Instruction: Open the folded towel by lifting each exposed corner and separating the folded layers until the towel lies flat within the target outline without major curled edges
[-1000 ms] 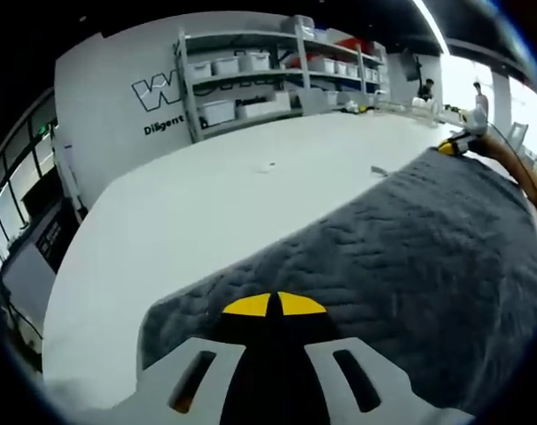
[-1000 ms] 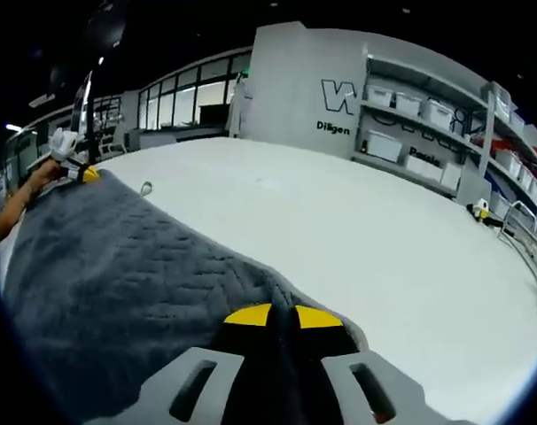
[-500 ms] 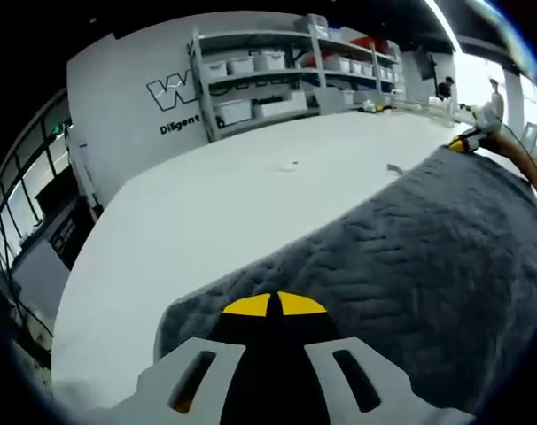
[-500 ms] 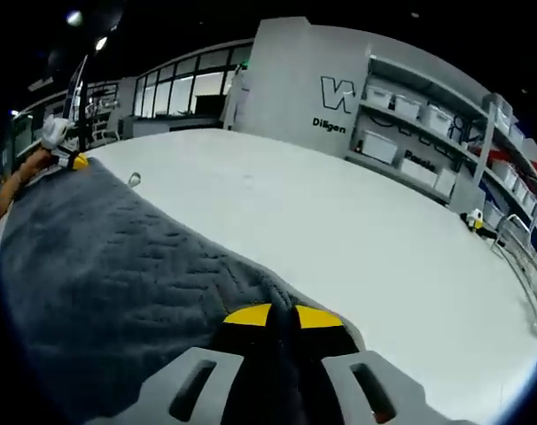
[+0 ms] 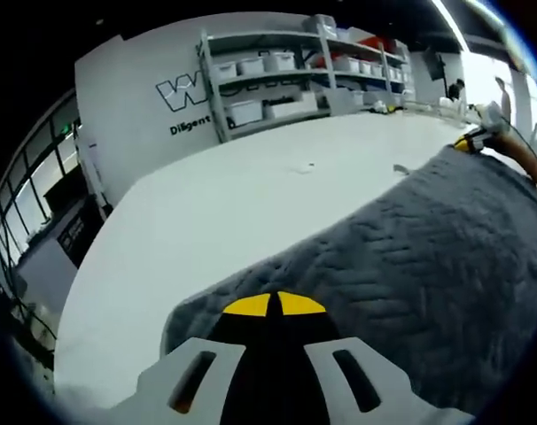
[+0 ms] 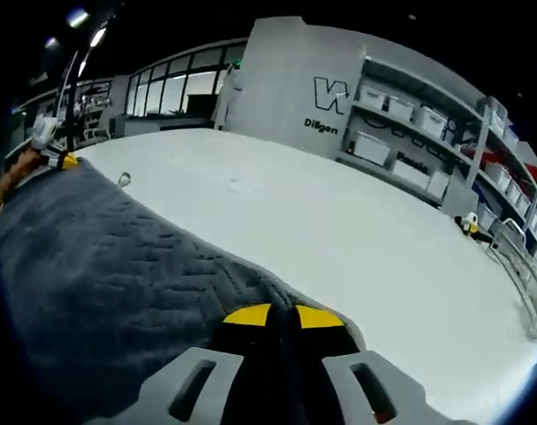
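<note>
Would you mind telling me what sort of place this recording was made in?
Probably a lab or workshop hall. A big white table carries the grey towel, metal shelving along the wall holds storage bins, and a white wall bears large lettering.

The towel is dark grey, thick, with a quilted herringbone pattern stitched across it. It is spread open in a broad sheet over the white table, stretched between 2 held corners. In the left gripper view 1 corner is pinched at the bottom of the picture and the cloth runs away toward its far corner near the table's far edge. In the right gripper view the towel has another corner pinched at the bottom, its long edge running diagonally across the tabletop. That edge looks slightly raised and rounded. Whether the cloth lies fully flat cannot be told.
</note>
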### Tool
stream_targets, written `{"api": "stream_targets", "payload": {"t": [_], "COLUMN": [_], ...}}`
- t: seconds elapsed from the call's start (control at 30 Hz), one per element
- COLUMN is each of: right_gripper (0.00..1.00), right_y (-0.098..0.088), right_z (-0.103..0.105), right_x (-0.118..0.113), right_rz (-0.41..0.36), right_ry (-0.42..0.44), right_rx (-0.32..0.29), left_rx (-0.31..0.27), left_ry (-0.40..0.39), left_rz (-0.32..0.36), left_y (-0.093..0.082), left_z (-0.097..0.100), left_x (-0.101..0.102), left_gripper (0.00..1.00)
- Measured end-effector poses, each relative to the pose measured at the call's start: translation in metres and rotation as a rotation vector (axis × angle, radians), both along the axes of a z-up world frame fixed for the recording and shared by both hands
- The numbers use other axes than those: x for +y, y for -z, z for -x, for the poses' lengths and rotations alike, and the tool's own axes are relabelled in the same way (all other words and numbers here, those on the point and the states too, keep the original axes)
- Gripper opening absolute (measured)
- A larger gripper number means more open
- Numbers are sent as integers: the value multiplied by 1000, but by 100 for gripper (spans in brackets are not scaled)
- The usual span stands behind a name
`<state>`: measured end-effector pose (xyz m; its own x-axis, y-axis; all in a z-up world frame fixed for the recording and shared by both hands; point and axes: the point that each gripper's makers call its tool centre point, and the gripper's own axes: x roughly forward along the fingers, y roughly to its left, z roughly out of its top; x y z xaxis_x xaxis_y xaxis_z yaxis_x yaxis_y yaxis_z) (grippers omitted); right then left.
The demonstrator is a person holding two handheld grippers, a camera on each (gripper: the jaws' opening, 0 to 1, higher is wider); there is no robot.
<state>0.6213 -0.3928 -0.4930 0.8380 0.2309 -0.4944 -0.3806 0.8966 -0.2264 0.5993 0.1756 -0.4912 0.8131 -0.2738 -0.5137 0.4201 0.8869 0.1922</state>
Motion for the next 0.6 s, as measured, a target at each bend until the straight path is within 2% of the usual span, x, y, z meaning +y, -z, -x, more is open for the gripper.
{"api": "stream_targets", "payload": {"t": [0.13, 0.27, 0.47, 0.6], "right_gripper": [3, 3, 3, 4], "right_y": [0, 0, 0, 0], "right_z": [-4, -7, -7, -6], "right_x": [2, 2, 2, 4], "right_rz": [24, 38, 43, 51], "right_ry": [-7, -6, -2, -9], "right_rx": [-7, -14, -22, -25], "left_rx": [-5, -16, -22, -29], "left_ry": [-11, -19, -36, -38], "left_rz": [11, -25, -13, -44], "left_y": [0, 0, 0, -1], "left_z": [-6, -10, -11, -13], "left_x": [2, 7, 10, 10], "left_gripper": [1, 1, 1, 1]}}
